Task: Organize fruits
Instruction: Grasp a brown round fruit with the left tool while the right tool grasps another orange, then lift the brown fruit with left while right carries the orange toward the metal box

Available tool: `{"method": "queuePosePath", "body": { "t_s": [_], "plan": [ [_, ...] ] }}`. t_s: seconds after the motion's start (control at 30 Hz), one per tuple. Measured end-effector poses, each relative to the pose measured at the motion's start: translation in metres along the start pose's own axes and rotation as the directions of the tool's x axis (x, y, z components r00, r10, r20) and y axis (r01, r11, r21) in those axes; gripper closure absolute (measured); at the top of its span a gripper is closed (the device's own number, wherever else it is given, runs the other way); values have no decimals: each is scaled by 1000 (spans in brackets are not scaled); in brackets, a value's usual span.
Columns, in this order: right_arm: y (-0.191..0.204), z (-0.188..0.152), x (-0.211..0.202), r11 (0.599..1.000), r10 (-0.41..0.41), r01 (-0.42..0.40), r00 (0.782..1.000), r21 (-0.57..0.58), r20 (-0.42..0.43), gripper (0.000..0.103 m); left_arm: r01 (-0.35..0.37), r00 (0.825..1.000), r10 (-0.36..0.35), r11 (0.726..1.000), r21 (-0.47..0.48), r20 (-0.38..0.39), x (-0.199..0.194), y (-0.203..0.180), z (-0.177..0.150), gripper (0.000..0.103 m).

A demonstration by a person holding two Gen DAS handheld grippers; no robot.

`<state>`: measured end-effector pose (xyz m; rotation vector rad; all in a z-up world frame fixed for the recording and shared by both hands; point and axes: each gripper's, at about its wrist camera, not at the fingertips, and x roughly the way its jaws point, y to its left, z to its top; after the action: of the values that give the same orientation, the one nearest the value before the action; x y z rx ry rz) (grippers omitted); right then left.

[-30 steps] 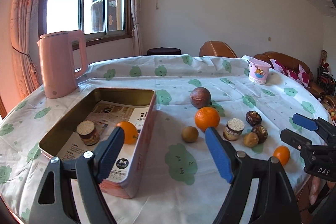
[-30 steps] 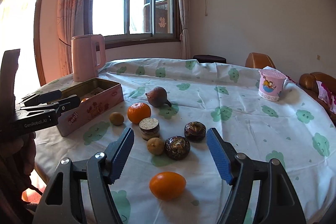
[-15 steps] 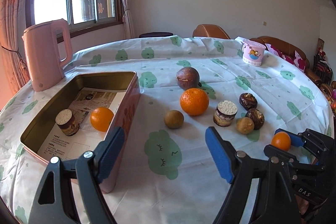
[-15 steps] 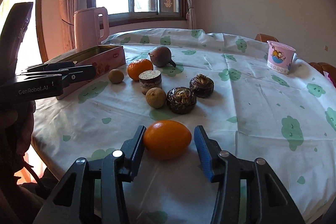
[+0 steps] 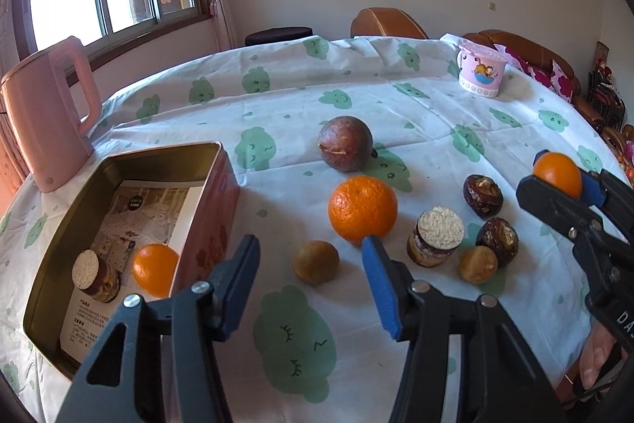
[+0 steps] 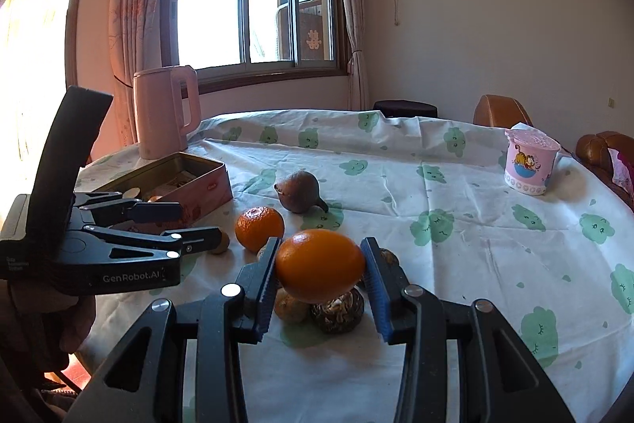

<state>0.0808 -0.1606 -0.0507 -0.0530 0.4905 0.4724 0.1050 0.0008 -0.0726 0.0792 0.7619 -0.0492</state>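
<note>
My right gripper (image 6: pixel 320 266) is shut on a small smooth orange (image 6: pixel 319 265) and holds it above the table; it also shows in the left wrist view (image 5: pixel 556 174). My left gripper (image 5: pixel 311 278) is open and empty, low over the cloth beside the open pink tin (image 5: pixel 210 217). A small brown round fruit (image 5: pixel 316 261) lies between its fingers. The tin holds an orange (image 5: pixel 154 269) and a cork-topped roll (image 5: pixel 95 274). A large orange (image 5: pixel 362 208), a purple fruit (image 5: pixel 345 143), another roll (image 5: pixel 435 236), two dark fruits and a brown one lie on the table.
A pink kettle (image 5: pixel 47 113) stands behind the tin at the left. A pink cartoon cup (image 5: pixel 480 74) stands at the far right of the table. Brown leather seats stand beyond the table. The near table edge is just below both grippers.
My right gripper closed on the small orange and lifted it off the cloth. My left gripper moved forward and right, toward the loose fruits.
</note>
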Motion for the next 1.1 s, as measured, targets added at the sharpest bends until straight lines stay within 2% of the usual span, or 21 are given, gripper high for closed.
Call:
{"method": "queuePosePath", "body": {
  "t_s": [0.13,0.3,0.4,0.7,1.1],
  "plan": [
    [-3,9,13,1000,-2,3,1000,28,-5,61,17,999,-17,1000,-5,-34,10,2,0,60],
    [-4,3,22,999,-2,3,999,41,-33,61,39,996,-40,999,-13,-75,23,3,-6,73],
    [-4,2,22,999,0,1,999,35,-35,61,62,995,-64,998,-32,-72,23,6,-6,73],
    [2,-1,15,1000,3,-3,1000,2,-1,61,59,997,-57,997,-51,54,0,10,-8,73],
    [8,-2,4,1000,6,-4,998,-29,68,61,43,982,-33,998,-53,185,-22,11,-11,73]
  ]
}}
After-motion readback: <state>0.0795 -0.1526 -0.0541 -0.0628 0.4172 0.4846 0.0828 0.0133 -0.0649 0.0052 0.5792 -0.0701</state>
